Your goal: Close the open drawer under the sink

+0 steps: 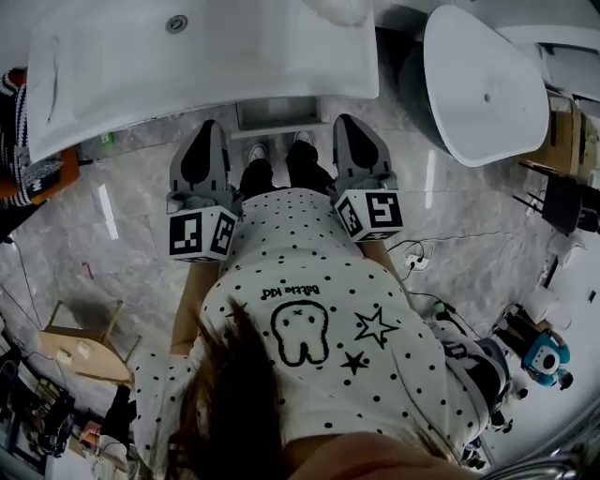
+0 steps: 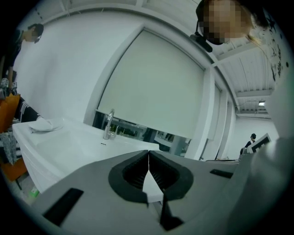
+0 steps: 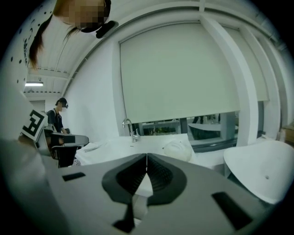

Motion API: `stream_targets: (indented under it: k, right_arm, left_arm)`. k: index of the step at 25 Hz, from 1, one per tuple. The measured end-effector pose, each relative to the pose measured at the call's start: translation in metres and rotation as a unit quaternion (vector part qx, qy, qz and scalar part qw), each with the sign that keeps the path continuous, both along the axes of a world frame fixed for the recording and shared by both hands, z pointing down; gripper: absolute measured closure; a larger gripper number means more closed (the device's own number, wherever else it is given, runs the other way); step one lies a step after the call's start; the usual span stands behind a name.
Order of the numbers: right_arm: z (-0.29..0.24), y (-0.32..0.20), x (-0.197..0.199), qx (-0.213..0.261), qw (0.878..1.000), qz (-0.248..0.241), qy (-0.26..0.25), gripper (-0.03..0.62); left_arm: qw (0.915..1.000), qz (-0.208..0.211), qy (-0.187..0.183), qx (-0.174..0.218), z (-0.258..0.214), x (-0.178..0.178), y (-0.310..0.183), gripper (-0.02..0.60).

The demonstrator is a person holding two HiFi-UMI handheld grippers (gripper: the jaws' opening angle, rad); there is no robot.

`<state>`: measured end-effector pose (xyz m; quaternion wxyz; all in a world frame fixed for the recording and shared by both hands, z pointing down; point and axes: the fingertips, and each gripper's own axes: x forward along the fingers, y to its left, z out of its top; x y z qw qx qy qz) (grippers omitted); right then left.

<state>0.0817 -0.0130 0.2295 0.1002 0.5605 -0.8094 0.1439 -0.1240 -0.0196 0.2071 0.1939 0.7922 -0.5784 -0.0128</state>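
Bathroom mock-up inside a cluttered workspace, long white sink (image 1: 187, 66) with chrome tap (image 2: 108, 125), large white oval fixture (image 1: 483, 89) beside it, glossy marble floor (image 1: 131, 187), loose cables (image 1: 413, 253) at the edges.

light: dim, cool | glare – floor streaks | edges – fisheye-warped

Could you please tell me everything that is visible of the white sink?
The sink is a wide white slab with rounded corners, glossy like ceramic, lying level. Its shallow basin has a round metal drain; a curved chrome faucet stands at the back edge. A rounded white object rests on it. Under its front edge the open drawer sticks out.
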Motion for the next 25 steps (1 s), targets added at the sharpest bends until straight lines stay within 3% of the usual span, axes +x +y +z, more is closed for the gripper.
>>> stream_targets:
  k: [8, 13, 18, 25]
  right_arm:
    - [-0.011, -0.023, 0.05, 0.012, 0.999, -0.045, -0.007, 0.58]
    - [-0.002, -0.016, 0.041, 0.013, 0.997, -0.079, -0.008, 0.58]
    - [0.01, -0.009, 0.036, 0.009, 0.995, -0.101, -0.006, 0.58]
    - [0.016, -0.005, 0.036, 0.005, 0.994, -0.106, -0.001, 0.58]
  left_arm:
    - [0.996, -0.084, -0.019, 0.024, -0.015, 0.021, -0.01, 0.574]
    - [0.9904, -0.132, -0.028, 0.028, -0.008, 0.004, 0.011, 0.574]
    - [0.9882, -0.149, -0.027, 0.027, 0.002, 0.002, 0.027, 0.574]
    - [0.9892, -0.138, -0.04, 0.029, 0.004, 0.007, 0.031, 0.574]
